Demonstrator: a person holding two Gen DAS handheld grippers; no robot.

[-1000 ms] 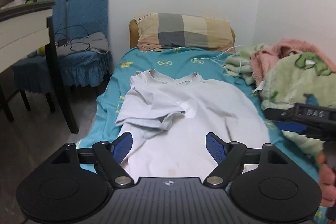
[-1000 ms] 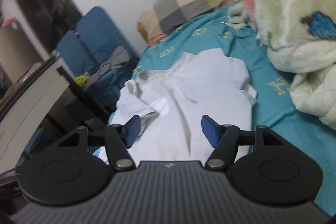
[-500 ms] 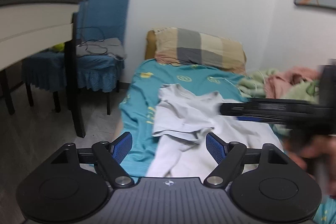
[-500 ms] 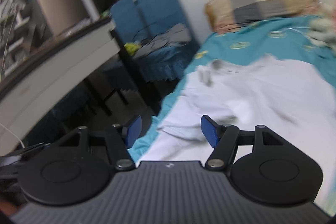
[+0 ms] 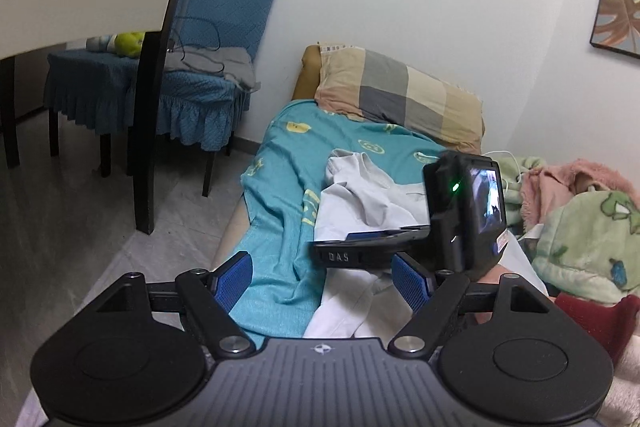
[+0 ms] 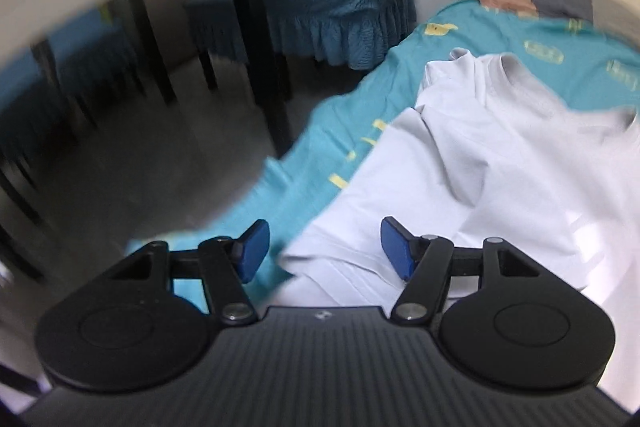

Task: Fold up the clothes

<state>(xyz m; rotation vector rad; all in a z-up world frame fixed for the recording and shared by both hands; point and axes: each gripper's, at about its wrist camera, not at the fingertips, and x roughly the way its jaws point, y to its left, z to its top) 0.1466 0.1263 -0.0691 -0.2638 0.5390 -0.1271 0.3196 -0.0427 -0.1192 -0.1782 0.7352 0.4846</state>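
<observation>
So there's a white T-shirt lying on the bed's teal sheet, collar toward the far end where the checked pillow sits. One sleeve is already flipped over onto the body, a bit bunched up.

The right gripper is down low over the shirt's near-left edge, blue pads wide apart with nothing between them; one pad sits over the sheet, the other over the white fabric. Can't tell if it's actually touching the cloth.

The left gripper hangs back at the near end of the bed, fingers spread and empty too.

Off to the right is a heap of fuzzy green and pink blankets, and on the left a blue-covered chair with some grey clothing and a cable on the seat.
</observation>
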